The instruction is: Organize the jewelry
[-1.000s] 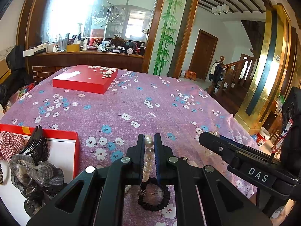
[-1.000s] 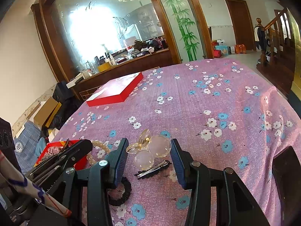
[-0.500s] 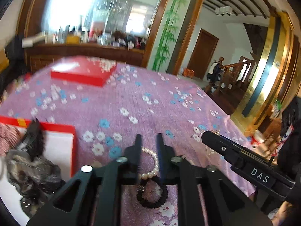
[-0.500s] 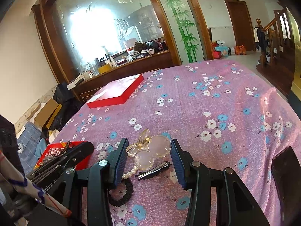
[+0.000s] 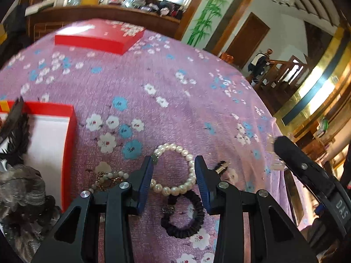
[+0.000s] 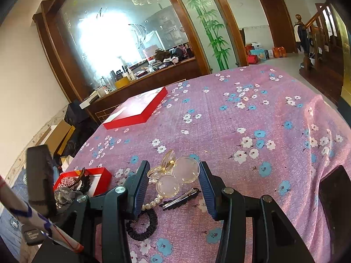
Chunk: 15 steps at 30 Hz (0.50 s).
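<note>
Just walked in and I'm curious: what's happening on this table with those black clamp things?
A person is sorting jewelry with two hand-held grippers. The left gripper has just been opening; the pearl bracelet lies loose on the flowered cloth between its fingers. The right gripper hangs open around a clear hair clip. A half-filled red box sits nearby.

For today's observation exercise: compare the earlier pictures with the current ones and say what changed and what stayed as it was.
The left gripper has just been opening and let go of the pearl bracelet, which dropped from its pinch and now lies looped on the tablecloth between its jaws. The right gripper and clear hair clip stayed put.
</note>
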Available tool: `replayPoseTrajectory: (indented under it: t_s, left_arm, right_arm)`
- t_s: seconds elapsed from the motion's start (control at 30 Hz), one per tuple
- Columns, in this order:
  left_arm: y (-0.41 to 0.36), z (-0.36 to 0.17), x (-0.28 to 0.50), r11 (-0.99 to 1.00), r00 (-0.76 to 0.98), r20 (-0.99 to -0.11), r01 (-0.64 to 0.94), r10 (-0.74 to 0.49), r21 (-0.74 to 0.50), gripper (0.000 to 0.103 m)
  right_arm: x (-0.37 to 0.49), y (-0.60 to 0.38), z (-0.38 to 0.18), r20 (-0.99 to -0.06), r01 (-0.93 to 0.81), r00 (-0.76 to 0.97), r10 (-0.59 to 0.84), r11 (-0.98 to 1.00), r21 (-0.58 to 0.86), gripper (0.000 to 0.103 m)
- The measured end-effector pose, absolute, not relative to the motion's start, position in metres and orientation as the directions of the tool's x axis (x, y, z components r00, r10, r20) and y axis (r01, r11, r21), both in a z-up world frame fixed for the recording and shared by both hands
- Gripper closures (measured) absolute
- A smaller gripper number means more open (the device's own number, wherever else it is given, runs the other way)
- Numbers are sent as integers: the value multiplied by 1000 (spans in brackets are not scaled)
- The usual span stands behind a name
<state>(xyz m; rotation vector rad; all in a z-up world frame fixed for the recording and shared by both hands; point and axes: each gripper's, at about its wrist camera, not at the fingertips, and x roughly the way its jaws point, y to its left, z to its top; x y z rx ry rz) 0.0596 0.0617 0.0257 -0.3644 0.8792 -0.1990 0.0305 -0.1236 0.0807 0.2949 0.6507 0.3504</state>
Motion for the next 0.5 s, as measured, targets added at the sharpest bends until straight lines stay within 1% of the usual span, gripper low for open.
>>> replayPoseTrajectory:
  t_s: [0.1,0.23,0.33,0.4,0.47,0.5]
  left_arm:
    - [62,20,65,921,605,-733,-1,-310,-391,66]
    - [51,21,73,952,596,-769,-21,-232,-304,66]
    - [46,16,86,967,556,-812,-52,-178,-248,66]
    - [42,16,90,981,552,-825,-57,-124,-185,69]
    - [38,16,94,988,539,-837,-54,-95,-147,69]
    - [35,16,95,992,537,-840,-46,-76,-120,71]
  right_arm:
    - [32,-129,79,-538,-212,737,409,896,391,54]
    - [33,-138,77,-528,-200,733,428,879,434,54]
    - [33,-140,78,-527,-201,730,435,874,443,54]
    - [32,-141,78,-522,-200,732,438,871,449,54]
    - [31,-142,78,-516,-201,732,444,865,459,54]
    - [31,-143,78,-514,-200,733,446,863,464,54]
